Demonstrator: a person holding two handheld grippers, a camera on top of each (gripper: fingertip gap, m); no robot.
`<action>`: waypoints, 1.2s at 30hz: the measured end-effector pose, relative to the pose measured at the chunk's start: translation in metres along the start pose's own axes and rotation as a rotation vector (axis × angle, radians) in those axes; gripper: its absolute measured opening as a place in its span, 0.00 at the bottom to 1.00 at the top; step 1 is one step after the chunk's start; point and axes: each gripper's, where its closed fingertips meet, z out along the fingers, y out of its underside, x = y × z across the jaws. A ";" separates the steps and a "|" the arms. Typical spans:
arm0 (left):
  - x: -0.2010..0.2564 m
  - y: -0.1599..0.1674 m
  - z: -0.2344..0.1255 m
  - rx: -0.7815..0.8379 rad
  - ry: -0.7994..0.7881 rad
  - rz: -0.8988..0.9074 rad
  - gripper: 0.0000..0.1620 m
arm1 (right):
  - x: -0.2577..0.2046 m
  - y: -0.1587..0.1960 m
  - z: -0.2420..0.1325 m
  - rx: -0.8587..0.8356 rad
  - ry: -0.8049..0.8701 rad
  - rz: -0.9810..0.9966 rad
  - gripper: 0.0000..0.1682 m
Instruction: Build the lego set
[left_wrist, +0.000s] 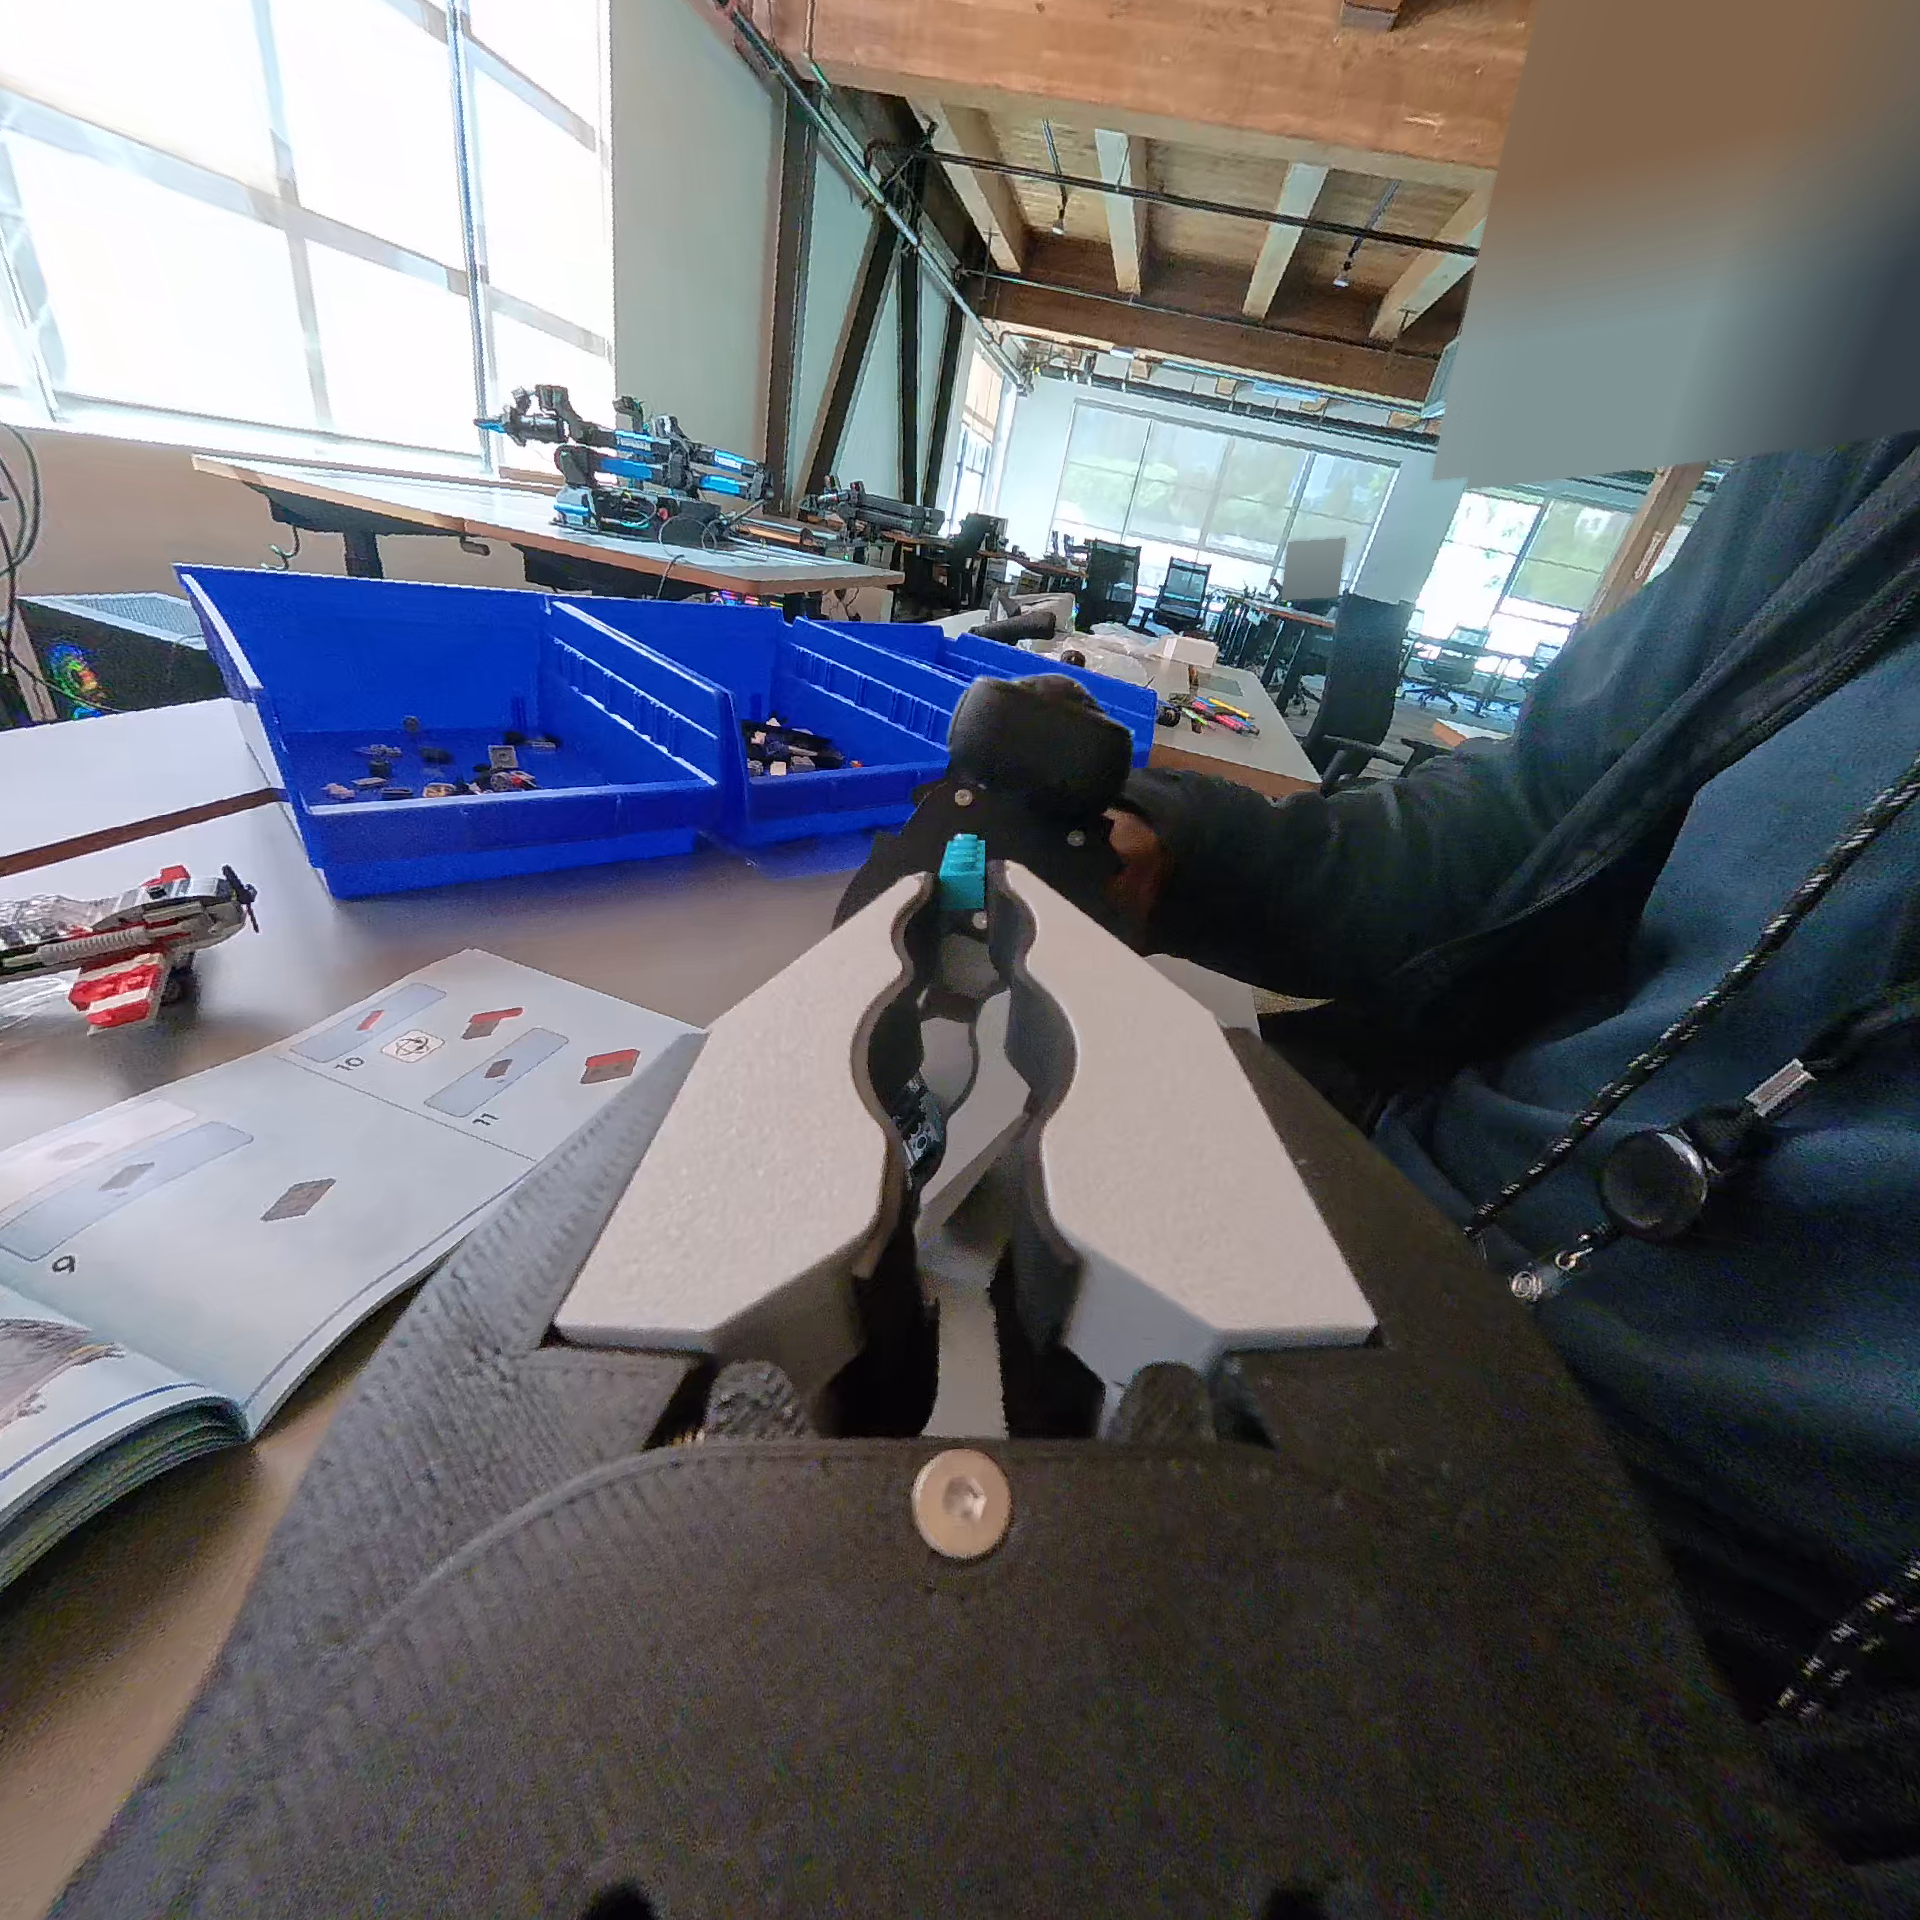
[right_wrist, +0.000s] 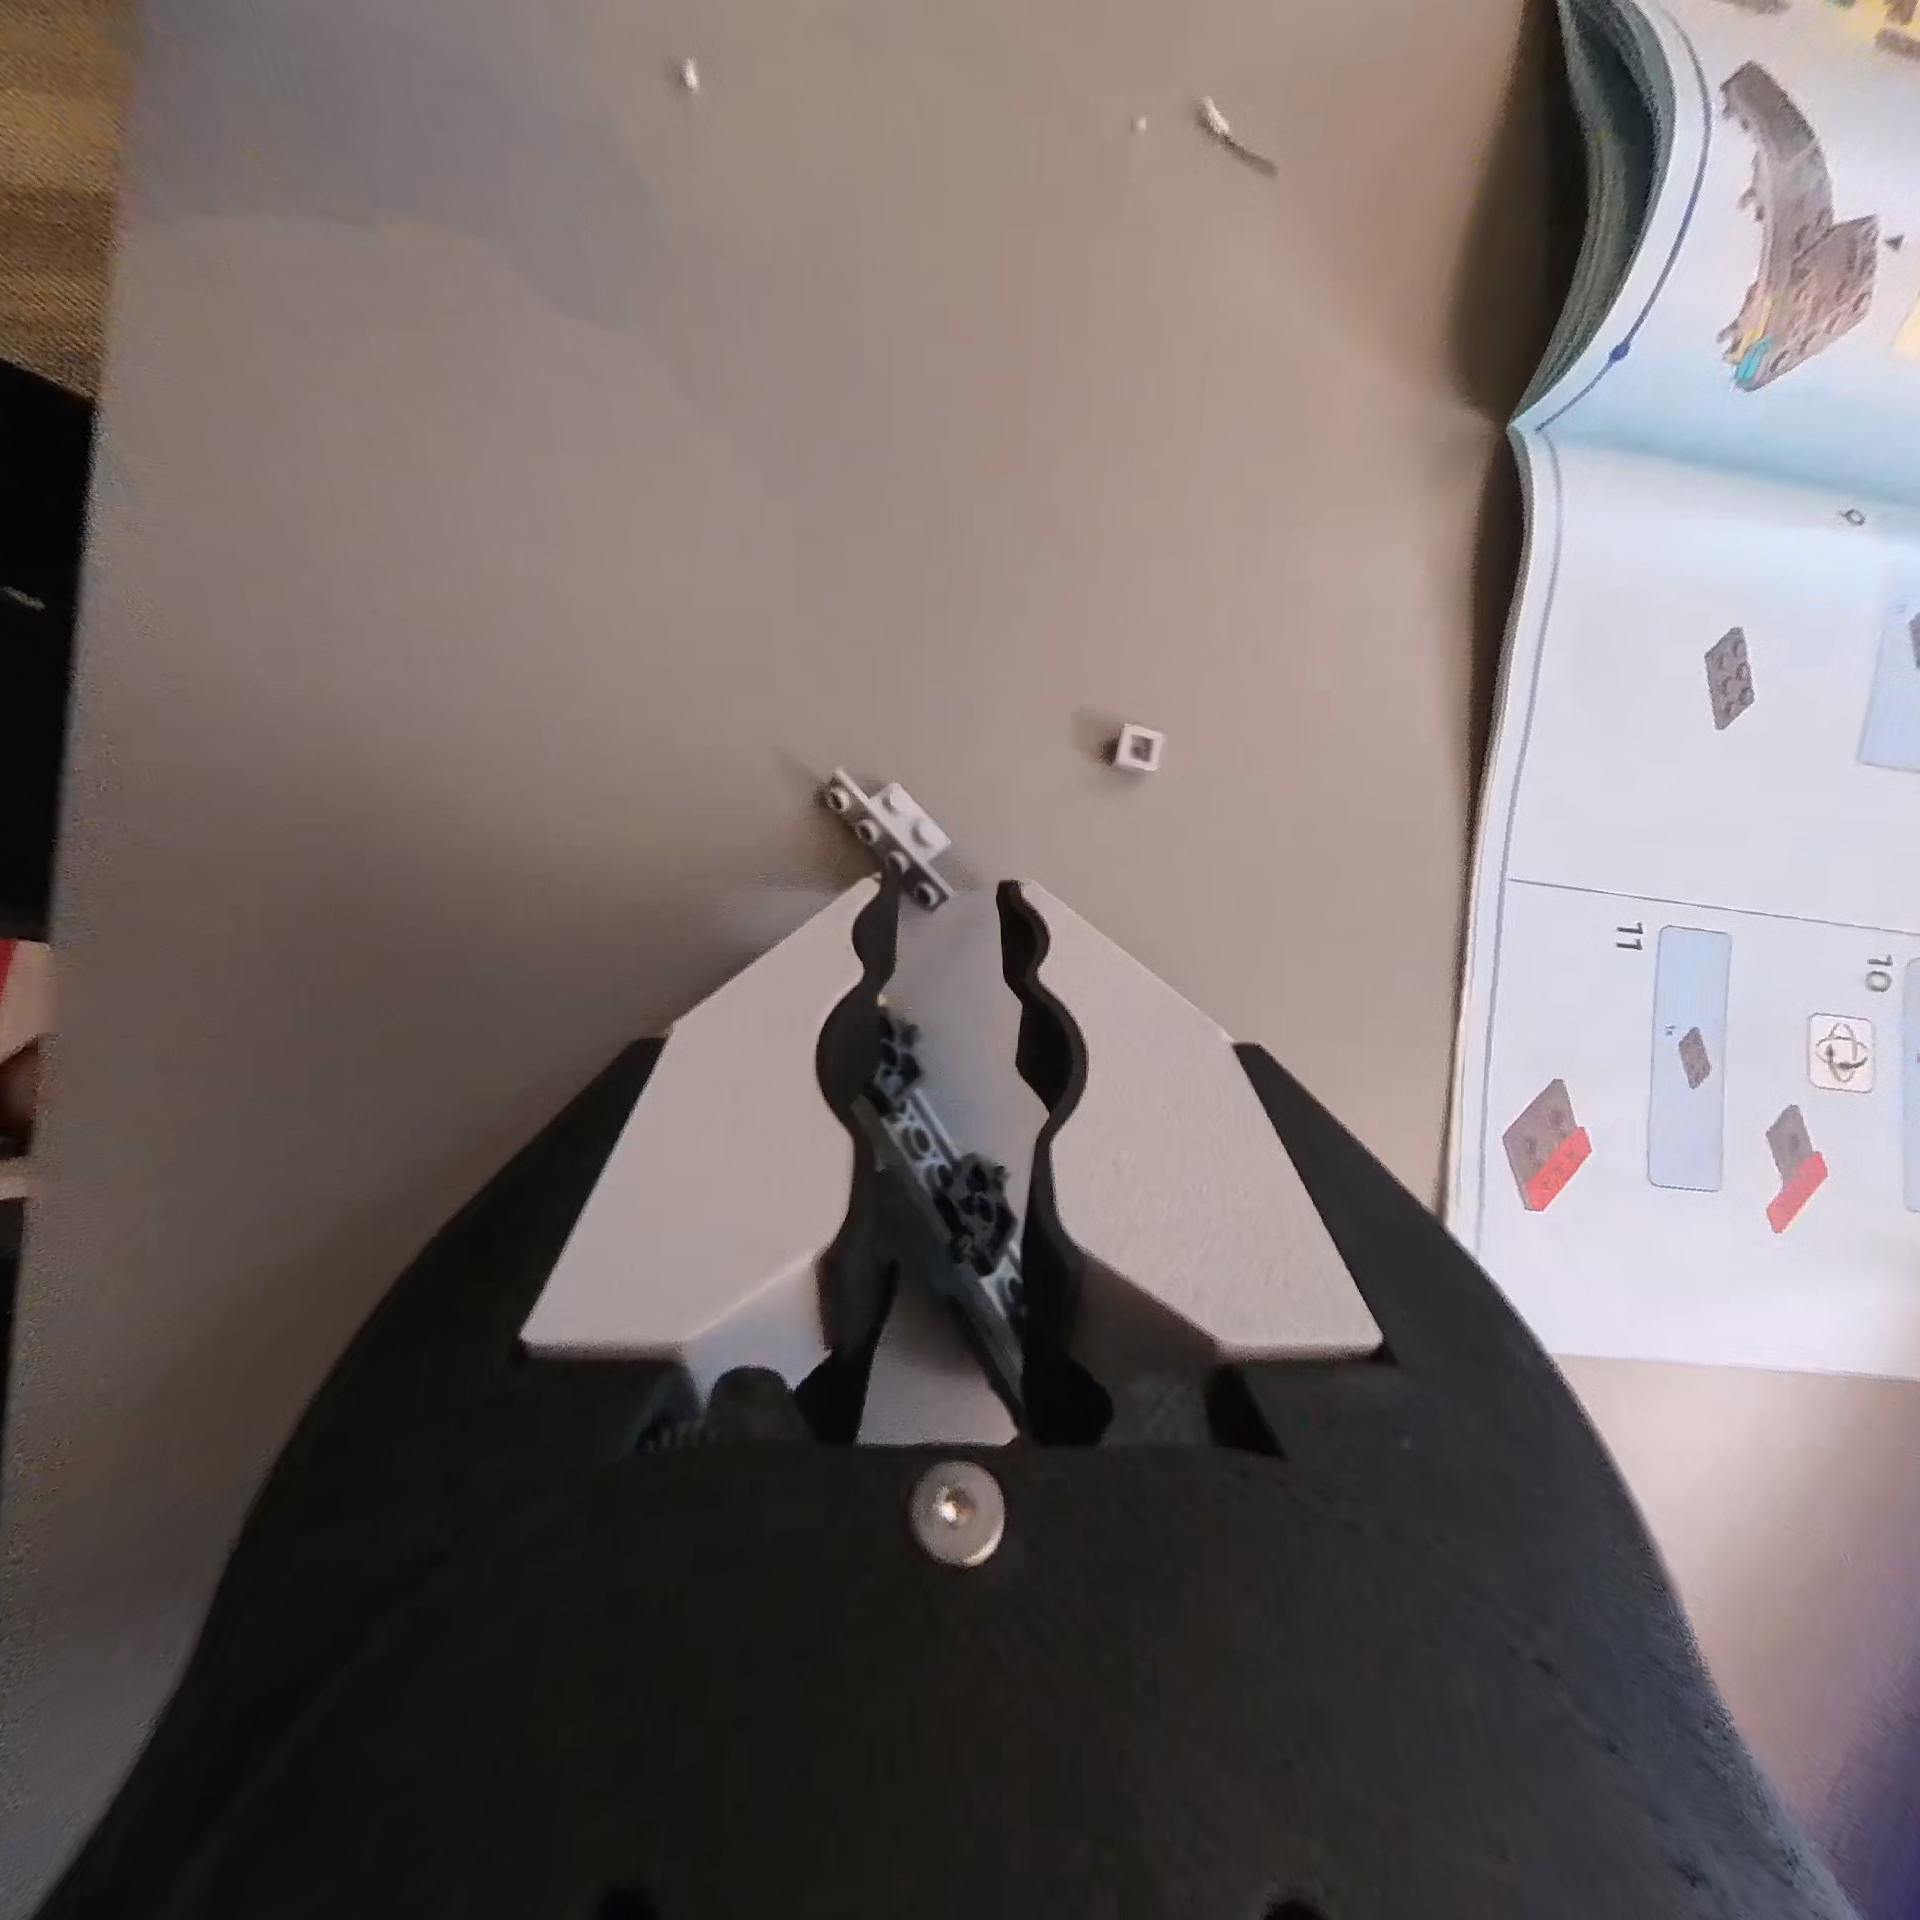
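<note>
My left gripper (left_wrist: 964, 883) is shut on a small teal brick (left_wrist: 961, 878) pinched at its tips and held above the table. Just beyond it, a black-gloved hand (left_wrist: 1039, 738) holds the other gripper. My right gripper (right_wrist: 940, 894) points down at the table with its fingertips a little apart. A dark grey holed beam with black pins (right_wrist: 940, 1164) sits aslant between its pads and touches both. A light grey plate assembly (right_wrist: 888, 836) lies on the table at the right gripper's left fingertip. A small white square piece (right_wrist: 1138, 748) lies to its right.
An open instruction booklet (left_wrist: 312, 1122) lies left of my left gripper, and it also shows in the right wrist view (right_wrist: 1714, 831). Blue bins (left_wrist: 499, 800) with loose pieces stand at the back. A red and white model (left_wrist: 125, 945) sits far left. A person's dark jacket (left_wrist: 1662, 935) fills the right. My hands' fingertips stand some 15 centimetres from each other. To reach the small white square piece (right_wrist: 1138, 748) in a straight line is about 4 centimetres for my right fingers, about 15 centimetres for my left.
</note>
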 end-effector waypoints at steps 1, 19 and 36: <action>0.000 0.000 0.000 0.002 0.001 0.000 0.04 | 0.003 0.000 0.001 -0.006 0.009 0.001 0.12; -0.002 -0.002 -0.008 0.023 0.003 -0.012 0.05 | -0.008 -0.014 0.005 0.027 0.082 0.082 0.18; 0.002 -0.004 -0.008 0.025 0.015 -0.008 0.05 | 0.007 -0.010 0.006 -0.008 0.171 0.111 0.18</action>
